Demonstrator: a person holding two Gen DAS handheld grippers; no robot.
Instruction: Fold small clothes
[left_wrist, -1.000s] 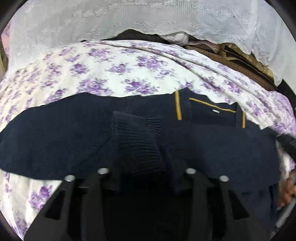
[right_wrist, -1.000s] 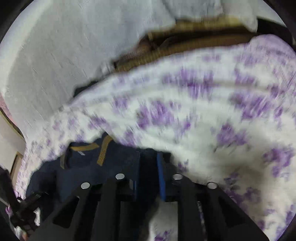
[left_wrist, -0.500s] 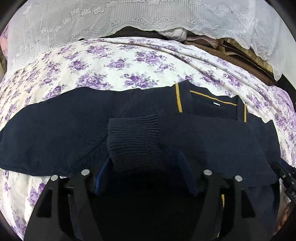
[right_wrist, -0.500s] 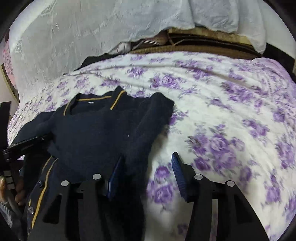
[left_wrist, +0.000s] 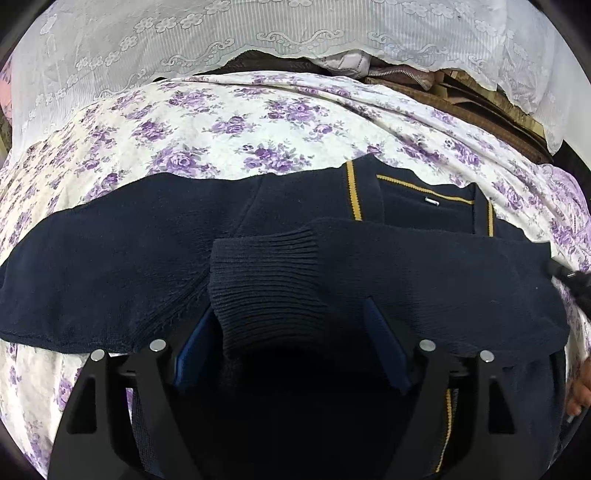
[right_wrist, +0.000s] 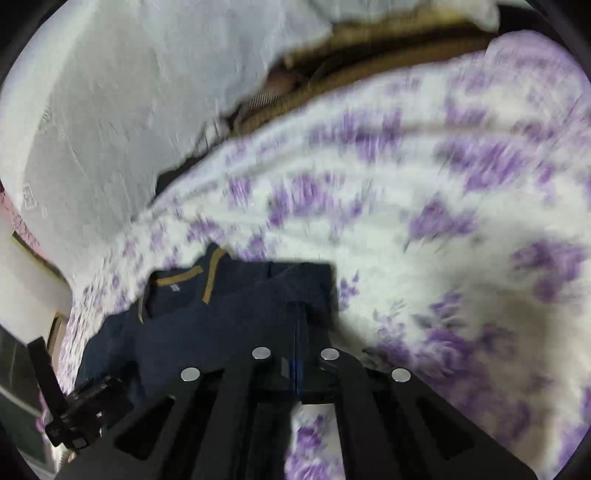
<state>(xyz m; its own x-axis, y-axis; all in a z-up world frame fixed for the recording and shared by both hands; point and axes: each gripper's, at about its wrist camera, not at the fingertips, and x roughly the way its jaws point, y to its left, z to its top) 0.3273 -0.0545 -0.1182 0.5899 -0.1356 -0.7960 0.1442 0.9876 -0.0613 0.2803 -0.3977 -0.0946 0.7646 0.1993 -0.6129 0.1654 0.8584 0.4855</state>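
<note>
A bedsheet (left_wrist: 229, 122) printed with purple flowers fills the space ahead of both tools, rising toward a white lace cloth (left_wrist: 184, 40) that hangs along its far edge; brown boards (left_wrist: 476, 99) show under that cloth, ahead and to the right of the left gripper (left_wrist: 291, 343). In the right wrist view the same sheet (right_wrist: 424, 229) is smeared with blur, so its detail cannot be read.

A navy cardigan (left_wrist: 110, 266) lies spread on the sheet directly in front of the left gripper, stretching from far left to far right of it; its collar (left_wrist: 424, 195), edged with yellow stripes, sits ahead and slightly right, and a small white label shows inside the neck. One sleeve (left_wrist: 424, 280) is folded across the body from the right; its ribbed cuff (left_wrist: 266, 284) ends between the left gripper's blue pads (left_wrist: 192, 350), which stand apart on either side of it, gripping nothing.

In the right wrist view the cardigan (right_wrist: 192, 325) lies ahead and to the left of the right gripper (right_wrist: 297, 332); its fingers are pressed together on a dark fold of the knit right at their tips, and the yellow-striped collar (right_wrist: 184, 284) sits further ahead to the left.
</note>
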